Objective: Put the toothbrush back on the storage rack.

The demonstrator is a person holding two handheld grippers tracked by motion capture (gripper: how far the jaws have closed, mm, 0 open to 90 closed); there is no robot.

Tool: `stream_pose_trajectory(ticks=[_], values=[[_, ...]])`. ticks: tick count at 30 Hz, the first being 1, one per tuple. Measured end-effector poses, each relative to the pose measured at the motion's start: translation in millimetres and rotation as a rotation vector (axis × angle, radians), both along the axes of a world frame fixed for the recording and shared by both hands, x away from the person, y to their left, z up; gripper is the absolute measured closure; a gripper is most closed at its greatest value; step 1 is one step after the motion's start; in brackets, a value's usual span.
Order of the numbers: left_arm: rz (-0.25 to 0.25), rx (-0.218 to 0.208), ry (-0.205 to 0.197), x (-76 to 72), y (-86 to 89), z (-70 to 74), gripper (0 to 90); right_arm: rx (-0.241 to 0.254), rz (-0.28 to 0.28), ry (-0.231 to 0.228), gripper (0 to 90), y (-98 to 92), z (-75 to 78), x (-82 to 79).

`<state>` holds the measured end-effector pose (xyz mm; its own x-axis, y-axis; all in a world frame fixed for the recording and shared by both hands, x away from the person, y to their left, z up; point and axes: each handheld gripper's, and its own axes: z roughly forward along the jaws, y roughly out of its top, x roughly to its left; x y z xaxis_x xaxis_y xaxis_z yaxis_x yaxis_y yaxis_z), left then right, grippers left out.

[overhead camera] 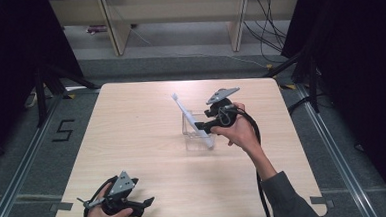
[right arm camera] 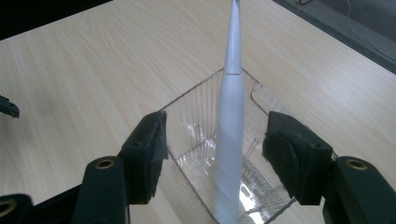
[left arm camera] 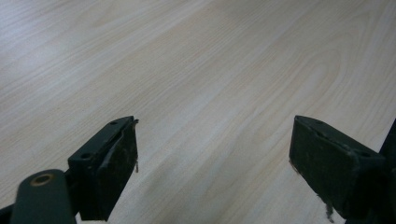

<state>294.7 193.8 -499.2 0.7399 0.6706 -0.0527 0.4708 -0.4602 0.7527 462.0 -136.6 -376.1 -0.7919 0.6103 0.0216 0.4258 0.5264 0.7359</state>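
A white electric toothbrush (overhead camera: 190, 119) leans in a clear plastic box (overhead camera: 195, 142) on the wooden table (overhead camera: 132, 141), its brush head pointing up and to the far left. My right gripper (overhead camera: 202, 127) reaches into the box from the right. In the right gripper view the toothbrush (right arm camera: 229, 140) stands between the open jaws of that gripper (right arm camera: 217, 122), with a gap on each side, above the ribbed box wall (right arm camera: 196, 107). My left gripper (overhead camera: 147, 202) rests at the table's near left corner. In the left gripper view that gripper (left arm camera: 215, 128) is open over bare wood.
Black stands (overhead camera: 44, 81) and dark curtains flank the table. Beyond its far edge are shelf legs (overhead camera: 114, 27) and loose cables (overhead camera: 267, 29) on the floor. A cable (overhead camera: 256, 135) trails from the right gripper along the forearm.
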Motion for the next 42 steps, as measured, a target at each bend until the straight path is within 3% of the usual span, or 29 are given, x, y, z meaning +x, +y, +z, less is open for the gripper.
stream_pose_trajectory(ticks=[2,3,5,6,7,12,15,24,27,31,35,37,41,42], values=[[0.000,-0.001,0.000,-0.1,-0.1,0.0,14.8,0.009,0.012,-0.021,39.4,-0.7,-2.1,-0.4],[0.002,0.005,-0.003,0.2,0.1,0.0,14.7,0.014,-0.012,0.000,39.5,-0.6,-1.9,-2.2],[0.000,0.000,0.000,0.1,0.0,-0.1,14.8,0.015,0.014,-0.022,39.4,-2.1,-2.5,-1.6],[0.001,-0.001,0.000,0.0,0.0,-0.1,14.8,0.017,-0.012,-0.003,39.5,-2.7,-2.2,-3.6],[0.001,0.000,0.000,0.0,-0.1,-0.1,14.7,0.016,0.013,-0.016,39.4,-3.6,-2.0,-2.7],[0.000,0.000,0.000,0.0,0.0,0.0,14.8,0.027,0.012,-0.032,39.5,-6.2,-2.1,-6.2],[0.001,0.000,-0.001,0.0,0.0,0.0,14.8,0.019,0.013,-0.011,39.5,-9.5,0.5,-8.2],[0.002,0.001,-0.001,0.2,-0.2,-0.3,14.8,0.049,0.023,-0.029,35.8,-15.5,-1.1,-14.4],[-0.001,0.000,-0.001,0.0,-0.2,0.1,14.7,0.048,-0.009,-0.007,33.7,-15.9,-1.6,-16.8],[0.001,0.005,-0.006,0.6,0.2,-0.2,14.8,0.051,0.011,-0.038,32.4,-17.2,-1.7,-16.1],[0.000,0.012,-0.006,0.6,0.6,0.2,14.8,0.064,-0.002,-0.035,30.1,-16.7,-3.0,-17.0],[0.003,-0.009,-0.002,-0.4,-0.2,0.3,14.8,0.063,0.004,-0.024,29.9,-18.6,-2.9,-18.5],[0.001,-0.007,-0.007,-0.5,-0.3,0.6,14.8,0.065,-0.009,-0.056,28.2,-21.8,-4.0,-19.4],[0.001,-0.008,-0.007,-0.5,-0.3,0.6,14.8,0.068,-0.015,-0.034,28.1,-23.7,-3.9,-20.6]])
